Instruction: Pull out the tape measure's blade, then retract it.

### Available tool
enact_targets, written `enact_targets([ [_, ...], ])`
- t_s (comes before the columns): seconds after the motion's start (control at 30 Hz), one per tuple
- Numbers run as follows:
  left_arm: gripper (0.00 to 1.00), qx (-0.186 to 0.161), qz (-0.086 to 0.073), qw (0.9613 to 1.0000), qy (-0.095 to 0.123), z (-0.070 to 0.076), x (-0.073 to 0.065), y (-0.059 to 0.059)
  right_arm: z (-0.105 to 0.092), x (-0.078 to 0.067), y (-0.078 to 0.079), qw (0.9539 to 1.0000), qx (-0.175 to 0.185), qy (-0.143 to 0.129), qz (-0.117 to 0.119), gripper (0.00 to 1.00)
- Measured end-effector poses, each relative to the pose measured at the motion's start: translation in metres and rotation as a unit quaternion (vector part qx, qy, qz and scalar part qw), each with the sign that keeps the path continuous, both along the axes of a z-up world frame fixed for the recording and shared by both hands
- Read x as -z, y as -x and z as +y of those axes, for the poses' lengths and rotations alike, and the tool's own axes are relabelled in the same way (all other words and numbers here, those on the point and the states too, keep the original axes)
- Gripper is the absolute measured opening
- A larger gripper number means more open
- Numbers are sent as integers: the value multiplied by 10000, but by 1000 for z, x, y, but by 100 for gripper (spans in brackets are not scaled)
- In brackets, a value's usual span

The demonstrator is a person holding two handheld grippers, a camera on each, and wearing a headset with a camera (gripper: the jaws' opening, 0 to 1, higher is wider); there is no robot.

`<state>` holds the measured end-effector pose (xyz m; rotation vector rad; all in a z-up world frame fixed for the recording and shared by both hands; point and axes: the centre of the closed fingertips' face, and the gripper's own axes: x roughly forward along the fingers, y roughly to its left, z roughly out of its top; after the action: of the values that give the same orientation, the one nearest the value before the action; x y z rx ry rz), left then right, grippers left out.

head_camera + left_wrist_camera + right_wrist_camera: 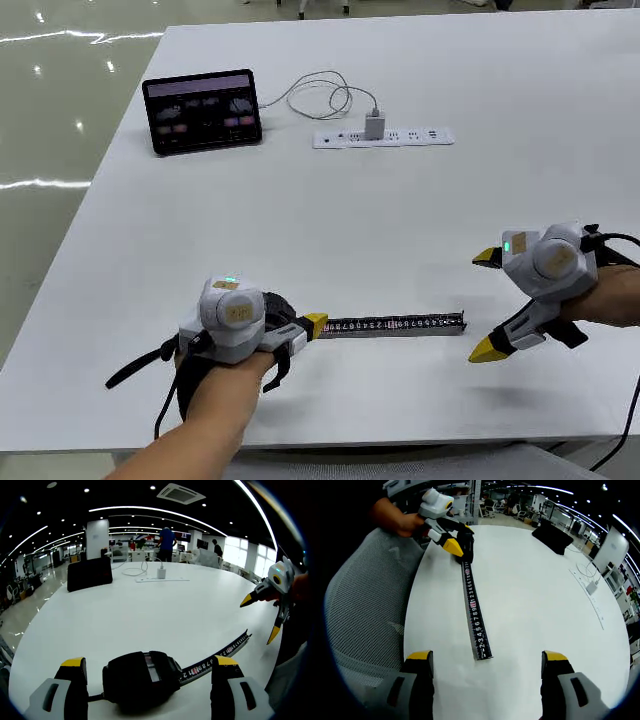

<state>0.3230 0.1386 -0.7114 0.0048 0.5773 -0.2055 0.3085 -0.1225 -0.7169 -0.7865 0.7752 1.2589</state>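
Note:
The black tape measure case (141,678) rests on the white table (400,220) near its front edge, with the left gripper's (149,666) yellow-tipped jaws standing on either side of it, a small gap at each side. My left gripper (290,312) is open. The blade (395,325) lies flat on the table, drawn out to the right; its hooked end (482,655) lies just ahead of my right gripper (487,659). That right gripper (487,303) hovers open beyond the blade's end, nothing between its jaws. The blade (474,611) runs straight back to the case.
A dark tablet (202,110) stands at the back left. A white power strip (385,137) with a plugged charger (374,125) and looped cable (320,95) lies at the back middle. A grey mesh chair (365,605) sits against the table's front edge.

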Motion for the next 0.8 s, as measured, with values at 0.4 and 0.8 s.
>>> enact_targets([
  [0.4,100,-62,88,9999,48,4,9,1,-1,24,5,9982,-401,324,320,60],
  [0.8,100,-84,47,9999,107,6,9,-1,2,33,8,9962,-551,421,524,32],
])
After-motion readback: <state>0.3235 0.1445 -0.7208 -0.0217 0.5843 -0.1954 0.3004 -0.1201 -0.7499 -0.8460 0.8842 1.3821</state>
